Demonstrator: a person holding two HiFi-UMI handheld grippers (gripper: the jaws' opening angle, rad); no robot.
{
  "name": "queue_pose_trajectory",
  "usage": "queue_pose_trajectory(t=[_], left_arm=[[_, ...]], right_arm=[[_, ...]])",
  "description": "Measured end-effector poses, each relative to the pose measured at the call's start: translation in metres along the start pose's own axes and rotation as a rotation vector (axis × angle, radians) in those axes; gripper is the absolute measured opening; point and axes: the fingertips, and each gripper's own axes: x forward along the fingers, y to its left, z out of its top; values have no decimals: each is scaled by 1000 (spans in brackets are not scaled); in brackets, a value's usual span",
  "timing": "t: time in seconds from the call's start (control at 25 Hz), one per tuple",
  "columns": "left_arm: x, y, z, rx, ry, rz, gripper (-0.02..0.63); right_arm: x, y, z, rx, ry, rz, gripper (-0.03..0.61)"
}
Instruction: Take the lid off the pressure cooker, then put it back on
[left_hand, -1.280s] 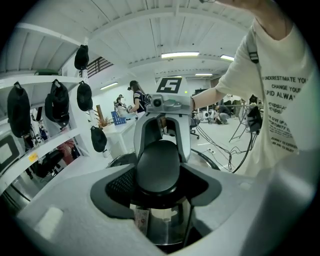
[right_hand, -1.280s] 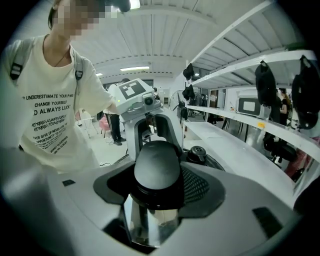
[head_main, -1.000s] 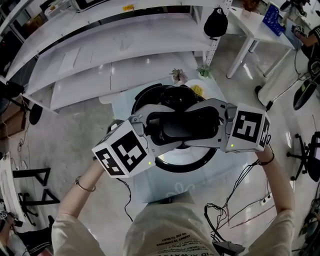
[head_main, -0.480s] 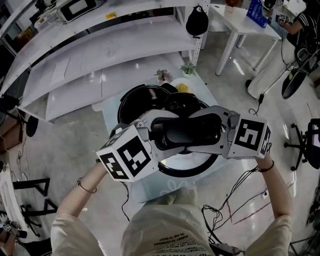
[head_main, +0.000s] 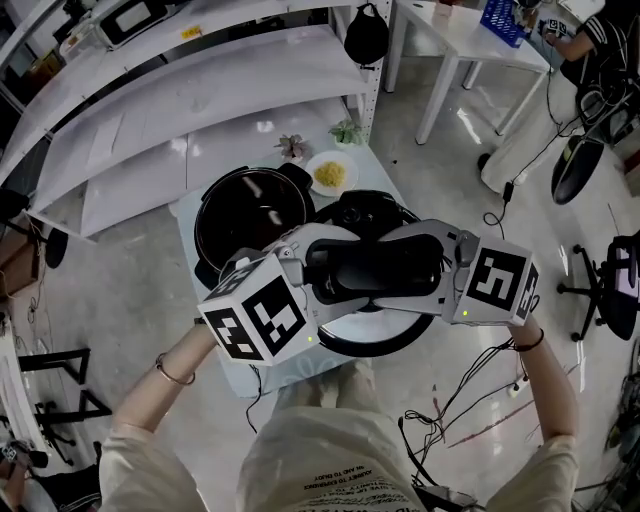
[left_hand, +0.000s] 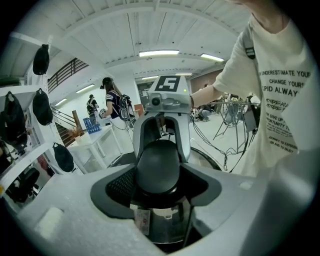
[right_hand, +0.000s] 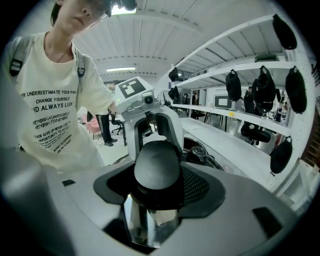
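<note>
The pressure cooker lid hangs in the air by its black handle, to the right of the pot. My left gripper is shut on the handle's left end and my right gripper on its right end. The open pot stands on the small table, its dark inside showing. In the left gripper view the handle fills the jaws of the left gripper, with shiny lid metal below. The right gripper view shows the same handle between the pads of the right gripper.
A plate of yellow food and two small plants stand at the table's far edge. White shelves run behind the table. Cables trail on the floor at the right. Other people stand farther back.
Both grippers have carried the lid to the right, off the pot. The pot's dark inside, mostly covered a second ago, now lies open at the left.
</note>
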Motion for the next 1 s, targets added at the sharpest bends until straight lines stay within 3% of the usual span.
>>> queue_pose_trajectory(t=[0.4, 1.0], left_arm=[[57, -4, 3, -27, 50, 6, 282], [132, -21, -62, -151, 135, -57, 282]], right_arm=[[-24, -7, -51, -5, 16, 18, 275], [5, -12, -144, 64, 48, 87, 275]])
